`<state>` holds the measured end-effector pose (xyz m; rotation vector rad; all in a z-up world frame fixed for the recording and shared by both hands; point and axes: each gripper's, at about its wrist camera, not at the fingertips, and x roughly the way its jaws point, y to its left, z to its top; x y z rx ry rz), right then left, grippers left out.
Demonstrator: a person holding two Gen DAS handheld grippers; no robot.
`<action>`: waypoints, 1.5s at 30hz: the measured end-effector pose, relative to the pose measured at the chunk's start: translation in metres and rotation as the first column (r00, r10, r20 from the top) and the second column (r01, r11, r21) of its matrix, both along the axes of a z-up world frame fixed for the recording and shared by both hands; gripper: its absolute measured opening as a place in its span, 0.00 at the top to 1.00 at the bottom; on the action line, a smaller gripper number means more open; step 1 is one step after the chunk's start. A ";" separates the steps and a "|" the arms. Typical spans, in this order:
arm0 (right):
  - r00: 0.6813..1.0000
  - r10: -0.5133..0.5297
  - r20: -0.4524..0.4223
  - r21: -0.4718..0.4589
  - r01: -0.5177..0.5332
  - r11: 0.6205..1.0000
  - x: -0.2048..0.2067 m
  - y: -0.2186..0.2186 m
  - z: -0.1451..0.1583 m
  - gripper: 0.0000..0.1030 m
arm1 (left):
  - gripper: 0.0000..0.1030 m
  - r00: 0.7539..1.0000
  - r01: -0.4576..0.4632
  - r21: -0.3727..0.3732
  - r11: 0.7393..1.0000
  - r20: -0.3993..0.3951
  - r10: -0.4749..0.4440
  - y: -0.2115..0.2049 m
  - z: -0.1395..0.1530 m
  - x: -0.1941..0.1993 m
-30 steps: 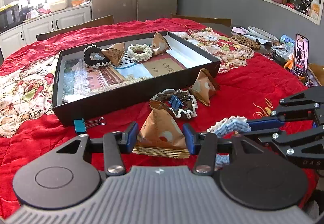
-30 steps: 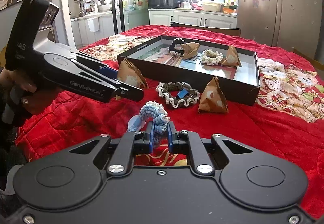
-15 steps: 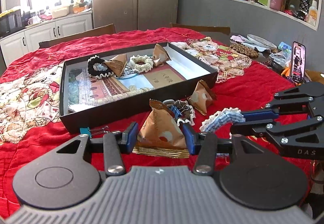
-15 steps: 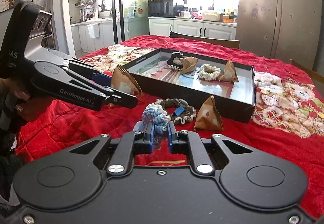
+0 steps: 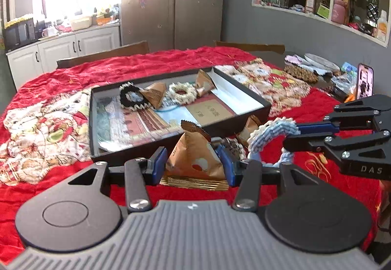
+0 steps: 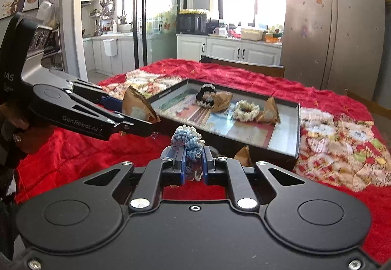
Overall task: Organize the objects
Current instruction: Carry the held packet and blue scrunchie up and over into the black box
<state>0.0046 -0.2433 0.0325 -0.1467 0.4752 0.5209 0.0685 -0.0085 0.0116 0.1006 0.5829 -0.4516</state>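
Observation:
My left gripper (image 5: 194, 163) is shut on a brown pyramid packet (image 5: 193, 157) and holds it above the red cloth, just in front of the black tray (image 5: 136, 150). My right gripper (image 6: 191, 163) is shut on a blue-and-white crocheted scrunchie (image 6: 187, 141), also lifted near the tray's front wall (image 6: 281, 154). The scrunchie also shows in the left wrist view (image 5: 273, 130), to the right of the packet. In the tray lie a black scrunchie (image 5: 130, 96), a cream scrunchie (image 5: 182, 92) and two brown packets (image 5: 155, 95).
Another brown packet (image 6: 243, 155) and a dark scrunchie (image 5: 232, 145) lie on the cloth in front of the tray, partly hidden. A phone (image 5: 364, 80) stands at the right edge. Chair backs (image 5: 102, 55) stand behind the table.
Both grippers have risen and moved toward the tray with their objects. The blue binder clip and the loose items on the cloth have dropped mostly out of sight behind the fingers.

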 end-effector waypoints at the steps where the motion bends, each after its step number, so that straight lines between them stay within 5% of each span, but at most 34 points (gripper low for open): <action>1: 1.000 -0.003 0.007 0.002 0.003 1.000 0.001 -0.001 0.003 0.88 | 0.50 1.000 -0.005 -0.003 1.000 0.005 0.005 0.002 0.002 0.001; 22: 0.994 -0.083 0.073 0.038 0.080 0.996 0.077 0.016 0.044 0.88 | 0.50 0.991 -0.117 -0.029 0.993 0.062 0.119 0.023 0.039 0.062; 45: 0.986 -0.165 0.026 0.111 0.161 0.981 0.166 0.039 0.029 0.88 | 0.50 0.981 -0.191 -0.041 0.981 0.018 0.192 0.018 0.018 0.132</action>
